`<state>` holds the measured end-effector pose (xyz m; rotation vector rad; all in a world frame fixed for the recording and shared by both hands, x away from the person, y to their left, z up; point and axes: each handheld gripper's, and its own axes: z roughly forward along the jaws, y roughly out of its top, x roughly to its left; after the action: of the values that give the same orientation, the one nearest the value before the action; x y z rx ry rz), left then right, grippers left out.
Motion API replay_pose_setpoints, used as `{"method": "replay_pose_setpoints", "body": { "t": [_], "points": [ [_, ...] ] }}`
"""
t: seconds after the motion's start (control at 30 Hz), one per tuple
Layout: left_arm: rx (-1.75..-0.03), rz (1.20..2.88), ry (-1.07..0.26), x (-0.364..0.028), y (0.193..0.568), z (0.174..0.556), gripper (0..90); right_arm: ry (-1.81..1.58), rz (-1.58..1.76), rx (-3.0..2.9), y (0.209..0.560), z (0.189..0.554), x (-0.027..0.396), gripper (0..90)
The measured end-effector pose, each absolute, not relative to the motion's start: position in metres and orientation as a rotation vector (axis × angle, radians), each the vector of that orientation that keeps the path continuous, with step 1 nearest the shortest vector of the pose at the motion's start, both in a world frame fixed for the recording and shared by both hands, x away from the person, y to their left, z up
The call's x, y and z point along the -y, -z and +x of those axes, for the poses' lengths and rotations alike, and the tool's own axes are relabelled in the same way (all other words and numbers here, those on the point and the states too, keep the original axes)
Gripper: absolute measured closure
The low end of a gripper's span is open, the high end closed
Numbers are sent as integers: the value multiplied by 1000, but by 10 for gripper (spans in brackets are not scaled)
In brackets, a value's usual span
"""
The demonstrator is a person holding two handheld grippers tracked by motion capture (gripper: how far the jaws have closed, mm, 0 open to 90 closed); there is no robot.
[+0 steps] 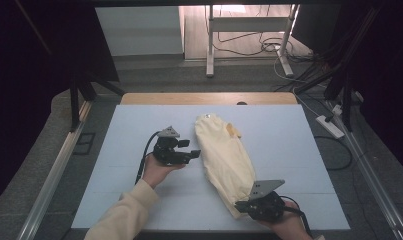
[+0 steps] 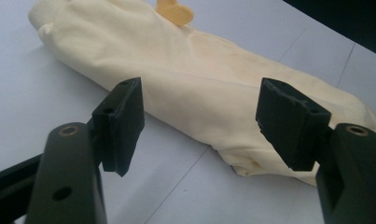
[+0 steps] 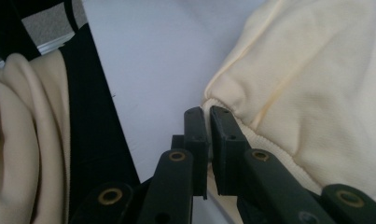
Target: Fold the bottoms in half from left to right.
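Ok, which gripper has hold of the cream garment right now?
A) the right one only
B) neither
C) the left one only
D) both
A: the right gripper has its jaws pinched shut on the ribbed corner of the cream garment at the near table edge, while the left gripper stands open, its pads short of the cloth.

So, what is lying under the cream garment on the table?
The cream garment lies on the pale blue mat. A small yellow piece sticks out beside its far end. Whatever is beneath the cloth is covered.
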<state>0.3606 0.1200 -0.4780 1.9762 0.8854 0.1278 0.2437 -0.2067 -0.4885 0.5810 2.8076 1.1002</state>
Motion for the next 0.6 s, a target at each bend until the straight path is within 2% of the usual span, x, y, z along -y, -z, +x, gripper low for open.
{"method": "replay_pose_setpoints", "body": {
  "t": [0.1,0.17,0.3,0.47,0.6],
  "points": [
    [-884,1980,-128,-121,478,360,327,-1080,570,-2813,496,245,204,814],
    [-885,1977,-130,-122,478,360,327,-1081,562,-2817,498,246,205,722],
    [-888,1976,-130,-123,478,359,327,-1161,556,-2804,491,246,209,595],
    [-889,1976,-132,-123,478,359,327,-1343,678,-2666,474,256,227,520],
    [-892,1976,-133,-124,479,360,326,-1291,792,-2548,475,273,237,501]
  ]
}}
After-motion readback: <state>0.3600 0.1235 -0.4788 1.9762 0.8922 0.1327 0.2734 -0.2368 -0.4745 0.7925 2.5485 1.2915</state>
